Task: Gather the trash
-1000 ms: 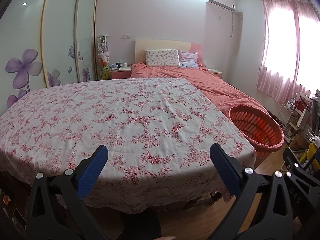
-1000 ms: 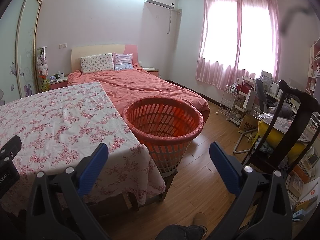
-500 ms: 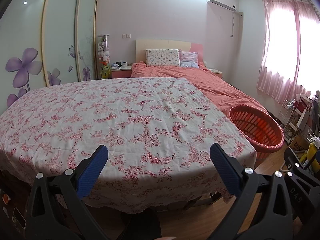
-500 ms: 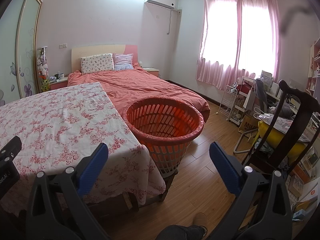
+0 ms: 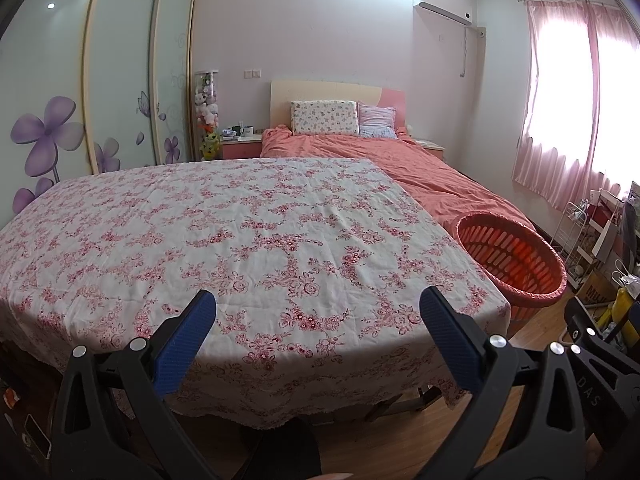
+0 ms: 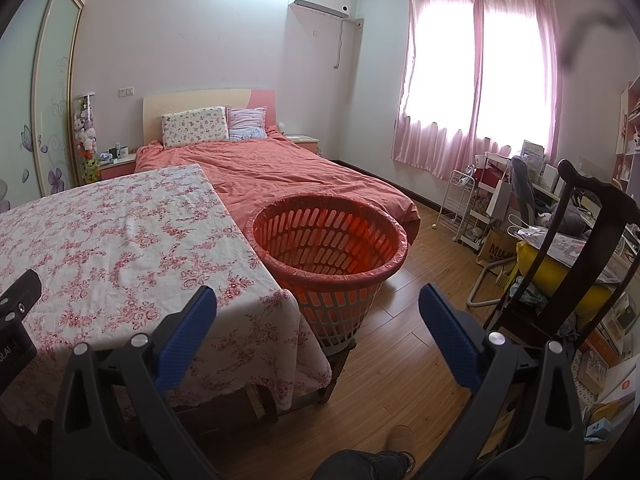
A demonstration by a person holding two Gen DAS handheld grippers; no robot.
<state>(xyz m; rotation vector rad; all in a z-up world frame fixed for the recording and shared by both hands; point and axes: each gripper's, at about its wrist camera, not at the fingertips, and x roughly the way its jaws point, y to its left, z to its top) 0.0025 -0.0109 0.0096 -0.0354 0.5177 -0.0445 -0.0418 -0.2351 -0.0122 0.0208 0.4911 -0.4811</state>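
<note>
A round orange slatted basket [image 6: 328,240] lined with a red bag stands on a low wooden stand at the table's right end; the left wrist view shows the basket [image 5: 512,256] at its right. The table wears a white cloth with red flowers [image 5: 240,240], and I see no trash on it. My left gripper [image 5: 318,316] hangs open over the table's near edge, nothing between its blue pads. Held open too, my right gripper [image 6: 318,316] sits just before the basket and the cloth's corner [image 6: 276,320].
Behind the table lies a bed with an orange cover [image 6: 280,172]. A dark wooden chair [image 6: 580,248] with a yellow cushion, a white wire rack [image 6: 460,204] and cluttered shelves fill the right side. Wood floor [image 6: 400,360] lies beside the basket. A person's shoe [image 6: 400,436] shows below.
</note>
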